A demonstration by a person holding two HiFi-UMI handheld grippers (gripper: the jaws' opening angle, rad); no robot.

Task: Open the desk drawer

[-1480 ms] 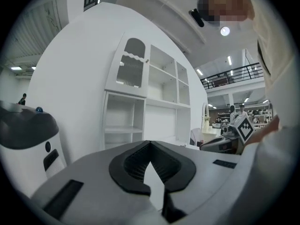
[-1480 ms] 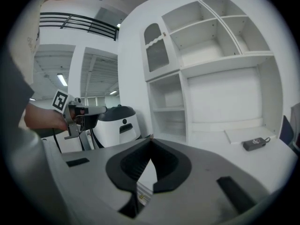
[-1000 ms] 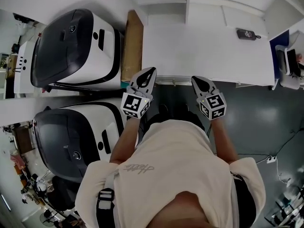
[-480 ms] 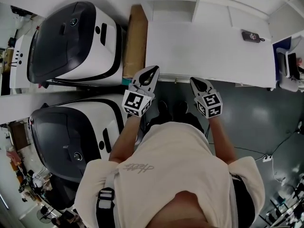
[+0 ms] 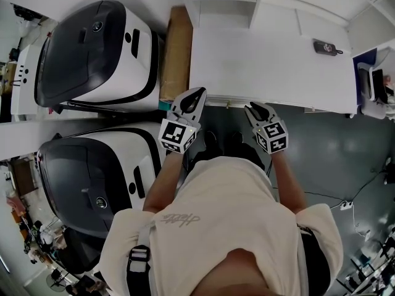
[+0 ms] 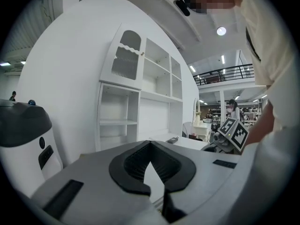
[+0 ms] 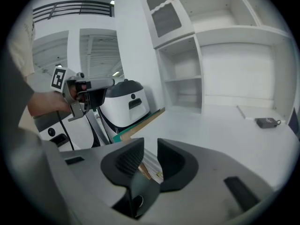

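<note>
Two big white-and-black machines [image 5: 92, 54] stand left of the one white desk [image 5: 265, 60], with one brown board [image 5: 174, 54] between them. One small dark device [image 5: 325, 47] lies on the desktop. The drawer [image 5: 234, 105], as far as I can tell the pale strip under the desk's front edge, runs left to right. It sits just ahead of and below your right gripper [image 5: 256, 108], the nearer of your two. Its jaws have just been opening and stand apart, gripping nothing. Your left gripper [image 5: 196, 95] is closed and empty.
</note>
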